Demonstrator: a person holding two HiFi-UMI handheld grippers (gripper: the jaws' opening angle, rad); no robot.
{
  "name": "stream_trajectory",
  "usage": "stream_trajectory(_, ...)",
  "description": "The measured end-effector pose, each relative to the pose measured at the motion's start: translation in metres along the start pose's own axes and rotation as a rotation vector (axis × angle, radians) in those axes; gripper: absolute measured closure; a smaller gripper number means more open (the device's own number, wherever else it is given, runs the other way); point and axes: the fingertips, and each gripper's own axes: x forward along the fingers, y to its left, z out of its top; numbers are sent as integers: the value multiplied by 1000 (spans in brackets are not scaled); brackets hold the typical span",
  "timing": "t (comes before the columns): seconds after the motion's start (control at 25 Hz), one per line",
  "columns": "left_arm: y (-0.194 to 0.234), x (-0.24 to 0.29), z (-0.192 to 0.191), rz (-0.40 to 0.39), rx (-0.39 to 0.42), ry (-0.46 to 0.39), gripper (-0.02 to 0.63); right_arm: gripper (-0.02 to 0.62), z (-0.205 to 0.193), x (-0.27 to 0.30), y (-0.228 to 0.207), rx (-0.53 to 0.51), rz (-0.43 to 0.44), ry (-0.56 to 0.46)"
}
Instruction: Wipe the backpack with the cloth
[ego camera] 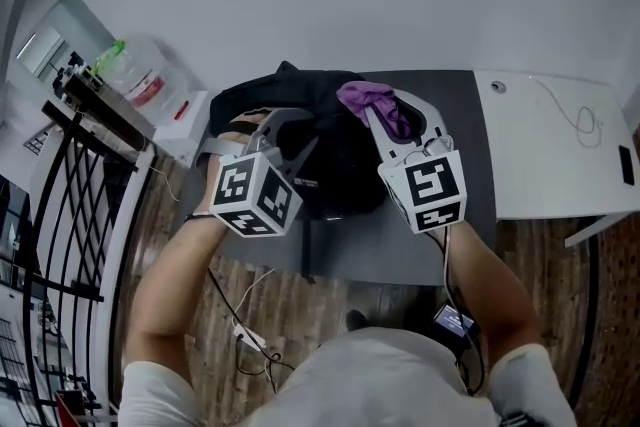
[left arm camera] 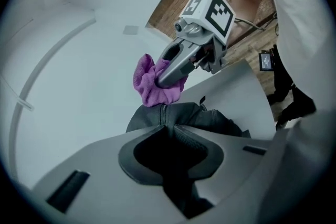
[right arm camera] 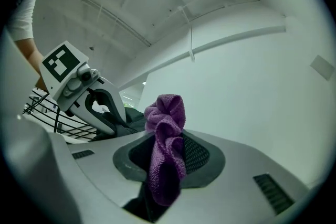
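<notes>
My left gripper [left arm camera: 169, 124] is clenched on a fold of the black backpack [left arm camera: 210, 119], which rests on the grey table [ego camera: 395, 237]. Beyond it, my right gripper [right arm camera: 168, 139] clamps the purple cloth [right arm camera: 167, 113], bunched just over the backpack's far side.
</notes>
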Motion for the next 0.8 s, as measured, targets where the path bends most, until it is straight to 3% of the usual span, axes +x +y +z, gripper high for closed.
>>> stream_trajectory(0.36, 0, -6, -5, -76, -112, -45, 561, 492, 32, 0, 10, 34, 46, -127)
stream_trajectory(0.8, 1, -7, -6, -70, -145, -54, 565, 494, -65, 7, 32, 42, 111, 54)
